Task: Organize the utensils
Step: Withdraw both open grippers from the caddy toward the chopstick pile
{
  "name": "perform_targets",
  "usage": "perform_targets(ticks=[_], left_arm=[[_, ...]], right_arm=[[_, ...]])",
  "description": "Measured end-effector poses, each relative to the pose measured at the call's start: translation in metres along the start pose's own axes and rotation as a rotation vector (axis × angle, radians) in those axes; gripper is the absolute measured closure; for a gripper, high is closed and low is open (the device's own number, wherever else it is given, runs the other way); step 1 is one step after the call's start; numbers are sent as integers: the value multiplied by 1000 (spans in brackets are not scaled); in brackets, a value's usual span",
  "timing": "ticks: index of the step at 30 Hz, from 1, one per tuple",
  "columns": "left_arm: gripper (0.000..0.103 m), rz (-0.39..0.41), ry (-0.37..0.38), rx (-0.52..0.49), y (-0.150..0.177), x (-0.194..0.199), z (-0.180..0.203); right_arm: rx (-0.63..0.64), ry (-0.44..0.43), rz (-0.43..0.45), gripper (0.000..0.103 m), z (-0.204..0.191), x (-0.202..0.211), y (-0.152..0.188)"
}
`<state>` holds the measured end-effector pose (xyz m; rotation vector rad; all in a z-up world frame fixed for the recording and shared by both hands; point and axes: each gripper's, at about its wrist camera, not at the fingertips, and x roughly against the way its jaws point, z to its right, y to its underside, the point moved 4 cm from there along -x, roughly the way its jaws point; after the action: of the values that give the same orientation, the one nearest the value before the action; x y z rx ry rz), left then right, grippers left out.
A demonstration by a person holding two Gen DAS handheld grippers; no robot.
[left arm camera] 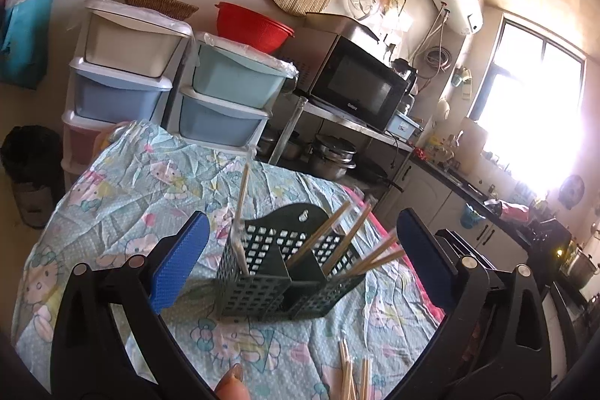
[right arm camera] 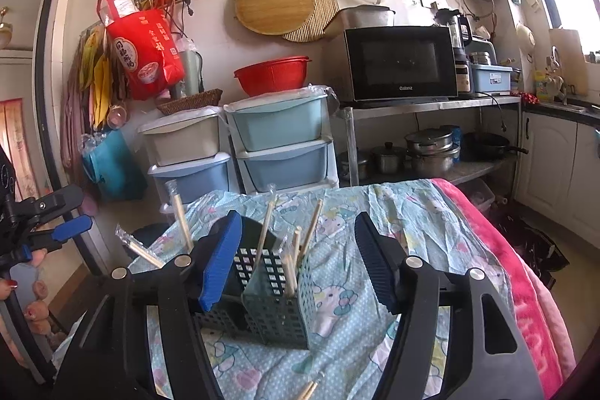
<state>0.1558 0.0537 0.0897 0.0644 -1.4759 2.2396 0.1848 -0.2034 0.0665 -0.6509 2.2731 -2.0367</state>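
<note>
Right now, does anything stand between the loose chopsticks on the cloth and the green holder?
Nothing visible does. The loose chopsticks lie on bare cloth just in front of the green perforated holder, with only open cloth between them.

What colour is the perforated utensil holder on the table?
Dark green holder, with a grid of square holes; the left wrist view shows it best.

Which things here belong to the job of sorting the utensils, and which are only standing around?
Belong to the job:
- green holder
- chopsticks in the holder
- loose chopsticks on the cloth
- left gripper and right gripper, jaws open

Only standing around:
- microwave
- red bowl
- storage drawers
- pots
- red bag
</note>
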Motion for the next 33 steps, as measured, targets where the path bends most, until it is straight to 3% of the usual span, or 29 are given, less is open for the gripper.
perform_targets(ticks=[33], left_arm=[[11,-172,-66,18,80,-1,-20]], right_arm=[[15,-6,-160,43,-6,17,59]])
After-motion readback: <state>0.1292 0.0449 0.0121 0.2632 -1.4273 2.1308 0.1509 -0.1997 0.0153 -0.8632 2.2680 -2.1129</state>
